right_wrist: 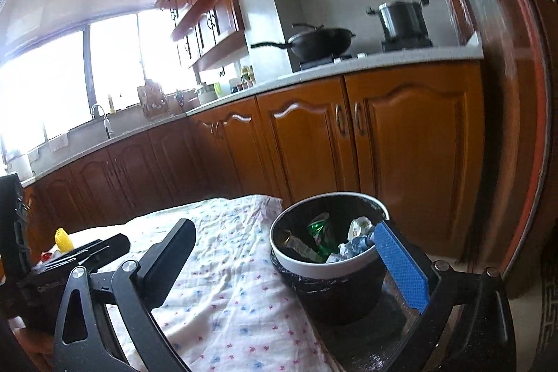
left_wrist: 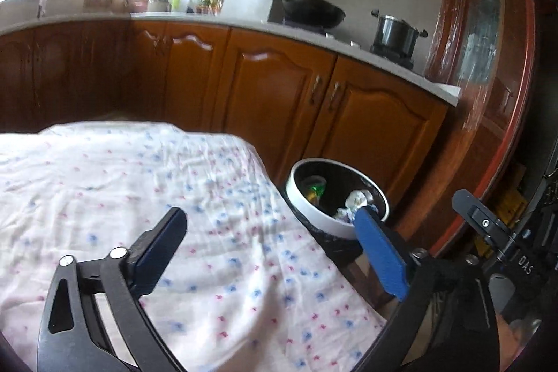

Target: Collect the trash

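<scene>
A round bin (left_wrist: 307, 215) with a white rim and a black liner stands on a dark seat just off the table's right edge. It holds a green wrapper (left_wrist: 315, 189) and crumpled paper (left_wrist: 357, 199). My left gripper (left_wrist: 270, 218) is open over the cloth with nothing between its fingers, and its blue right pad (left_wrist: 382, 253) is in front of the bin's rim. In the right wrist view the bin (right_wrist: 324, 264) is close ahead, with the green wrapper (right_wrist: 319, 229) and paper (right_wrist: 359, 237) inside. My right gripper (right_wrist: 284, 229) is open and empty, level with the bin.
A white cloth with small flowers (left_wrist: 139, 183) covers the table. A yellow item (right_wrist: 63, 239) and black gear (right_wrist: 87, 250) lie at its left end. Brown cabinets (right_wrist: 418, 135) run behind, with a wok (right_wrist: 321, 44) and a pot (right_wrist: 402, 16) on the counter. A wooden door frame (left_wrist: 495, 93) stands right.
</scene>
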Demonstrator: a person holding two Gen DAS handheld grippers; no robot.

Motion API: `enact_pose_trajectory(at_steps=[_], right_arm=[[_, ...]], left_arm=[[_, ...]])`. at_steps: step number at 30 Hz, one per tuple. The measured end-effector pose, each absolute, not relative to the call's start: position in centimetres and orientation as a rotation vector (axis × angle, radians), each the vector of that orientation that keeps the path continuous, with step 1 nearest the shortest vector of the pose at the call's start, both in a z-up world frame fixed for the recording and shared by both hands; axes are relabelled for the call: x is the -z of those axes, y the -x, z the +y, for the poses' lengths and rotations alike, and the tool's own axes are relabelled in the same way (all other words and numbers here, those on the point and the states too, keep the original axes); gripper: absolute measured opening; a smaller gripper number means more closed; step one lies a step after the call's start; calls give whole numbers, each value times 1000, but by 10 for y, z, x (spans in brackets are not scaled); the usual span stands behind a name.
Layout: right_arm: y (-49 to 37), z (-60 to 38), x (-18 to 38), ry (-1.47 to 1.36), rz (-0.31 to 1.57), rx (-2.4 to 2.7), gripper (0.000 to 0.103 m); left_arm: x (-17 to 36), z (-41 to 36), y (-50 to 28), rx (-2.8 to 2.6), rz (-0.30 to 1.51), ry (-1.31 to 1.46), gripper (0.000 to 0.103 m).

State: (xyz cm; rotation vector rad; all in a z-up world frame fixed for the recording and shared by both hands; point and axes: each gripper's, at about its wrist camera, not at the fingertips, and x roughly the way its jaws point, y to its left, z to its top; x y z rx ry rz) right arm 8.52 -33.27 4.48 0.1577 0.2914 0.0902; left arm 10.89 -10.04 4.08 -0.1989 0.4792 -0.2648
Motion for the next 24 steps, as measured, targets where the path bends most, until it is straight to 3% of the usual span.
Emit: enact_pose_trajectory(at_steps=[24], right_arm=[[-69,-319,-16,-114,311,-115,103]], left_arm=[[-27,-98,-63,71,405,61,103]])
